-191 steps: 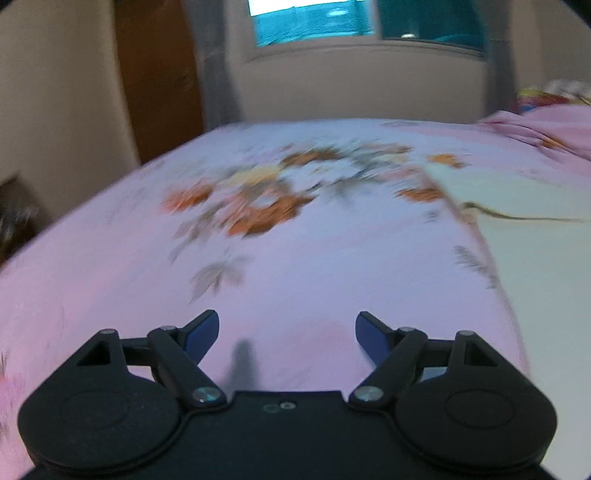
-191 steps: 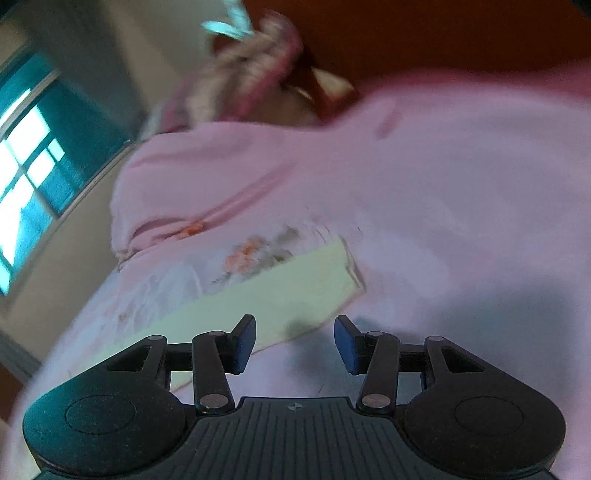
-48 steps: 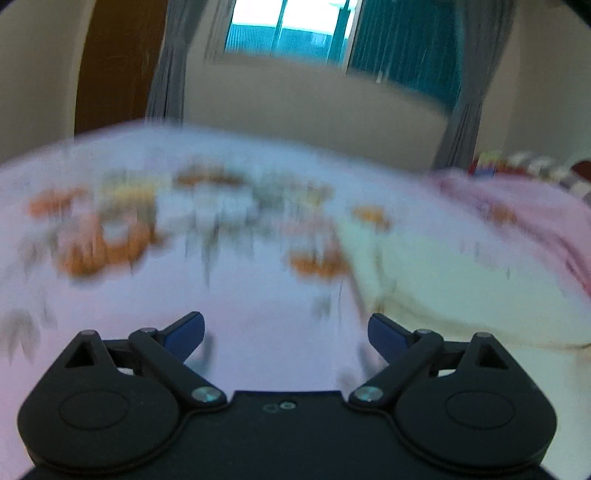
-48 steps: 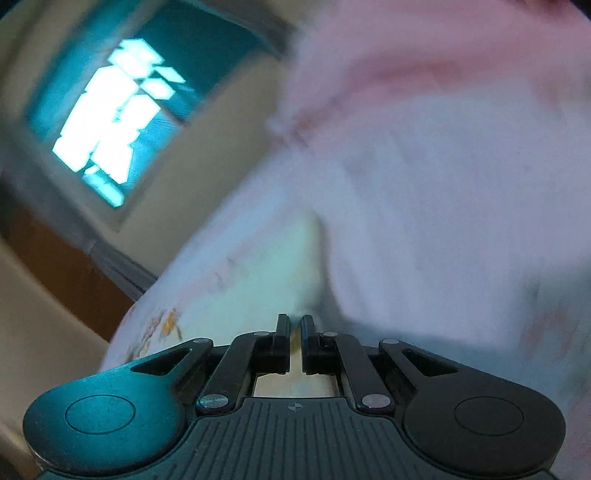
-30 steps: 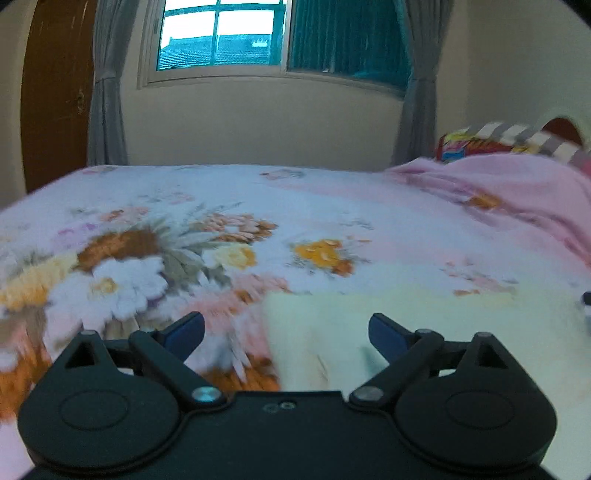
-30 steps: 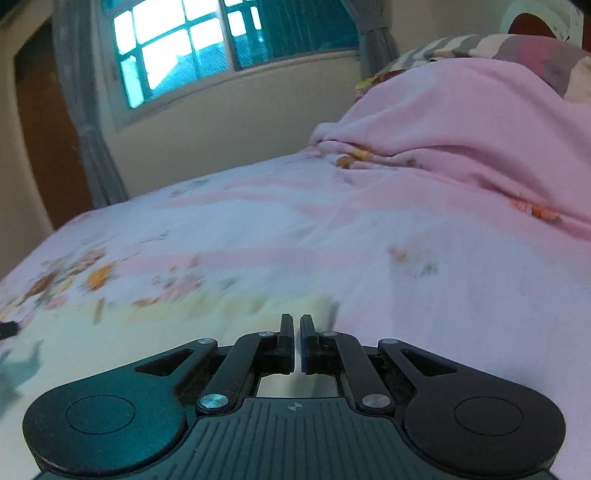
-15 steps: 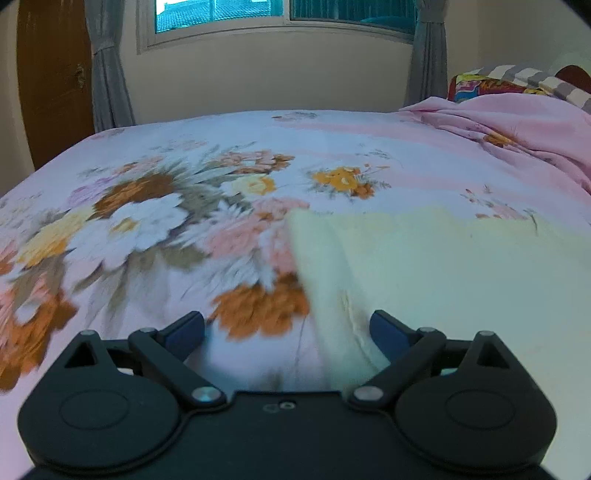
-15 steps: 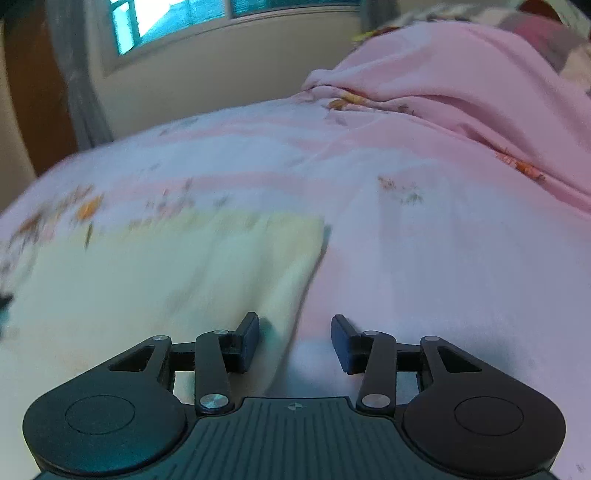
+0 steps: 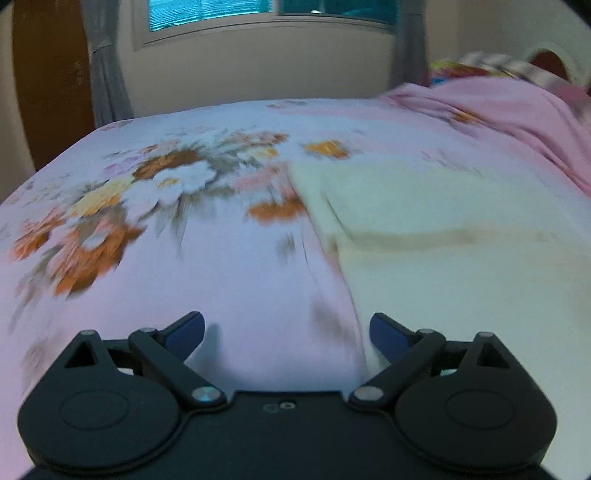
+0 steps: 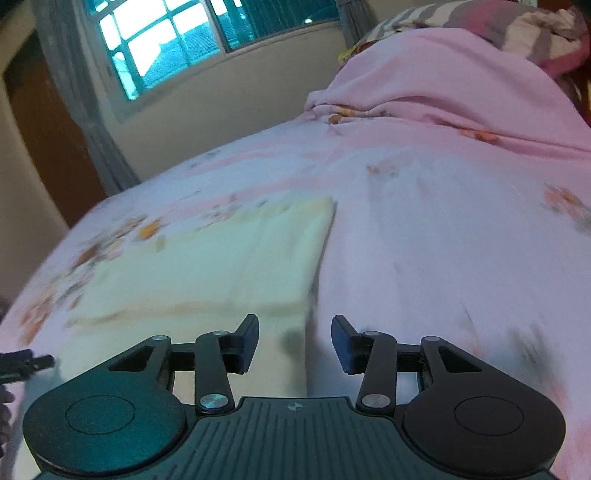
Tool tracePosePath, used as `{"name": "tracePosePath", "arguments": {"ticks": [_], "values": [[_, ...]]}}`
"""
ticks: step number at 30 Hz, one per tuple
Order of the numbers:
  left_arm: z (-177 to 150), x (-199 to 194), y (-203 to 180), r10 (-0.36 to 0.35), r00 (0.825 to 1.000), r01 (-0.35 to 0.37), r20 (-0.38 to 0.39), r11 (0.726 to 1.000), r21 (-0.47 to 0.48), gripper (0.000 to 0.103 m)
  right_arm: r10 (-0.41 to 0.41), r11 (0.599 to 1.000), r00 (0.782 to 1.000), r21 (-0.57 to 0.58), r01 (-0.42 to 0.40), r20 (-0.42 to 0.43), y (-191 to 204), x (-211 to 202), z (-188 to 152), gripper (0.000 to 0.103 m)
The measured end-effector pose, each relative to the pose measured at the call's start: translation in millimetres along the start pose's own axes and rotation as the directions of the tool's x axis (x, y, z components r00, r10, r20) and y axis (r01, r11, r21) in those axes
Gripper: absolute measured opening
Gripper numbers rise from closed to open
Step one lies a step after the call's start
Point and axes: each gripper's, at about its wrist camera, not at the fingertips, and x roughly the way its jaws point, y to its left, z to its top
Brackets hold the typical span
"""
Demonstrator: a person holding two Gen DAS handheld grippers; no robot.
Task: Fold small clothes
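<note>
A pale yellow cloth (image 9: 443, 240) lies flat on the floral pink bedsheet (image 9: 221, 266), its top layer folded over with a straight edge across it. My left gripper (image 9: 288, 328) hovers open and wide just off the cloth's left edge, with only sheet between its fingers. In the right wrist view the same cloth (image 10: 221, 266) lies to the left. My right gripper (image 10: 294, 339) is open above the cloth's near right corner, and the pads press on nothing.
A heaped pink blanket (image 10: 443, 92) and pillows (image 10: 517, 22) rise at the right of the bed. Beyond the bed stand a wall with a window (image 9: 258, 11), grey curtains and a brown wooden door (image 9: 51, 81).
My right gripper has opened and let go of the cloth's corner. Both grippers have drawn back toward the near side, so more of the folded cloth shows.
</note>
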Motion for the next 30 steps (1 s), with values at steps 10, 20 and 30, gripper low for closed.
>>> {"name": "tracePosePath", "arguments": {"ticks": [10, 20, 30], "values": [[-133, -132, -1, -0.281, 0.957, 0.275, -0.076, 0.958, -0.087, 0.09, 0.141, 0.964, 0.986, 0.238, -0.116, -0.092, -30, -152, -114, 0.032], [-174, -160, 27, -0.547, 0.837, 0.487, -0.035, 0.771, -0.411, 0.034, 0.239, 0.909, 0.964, 0.375, -0.179, -0.119, -13, -184, -176, 0.024], [-197, -121, 66, -0.676, 0.728, 0.572, 0.113, 0.508, -0.645, 0.032, 0.307, 0.815, 0.949, 0.535, -0.223, -0.071, -36, -182, -186, 0.024]]}}
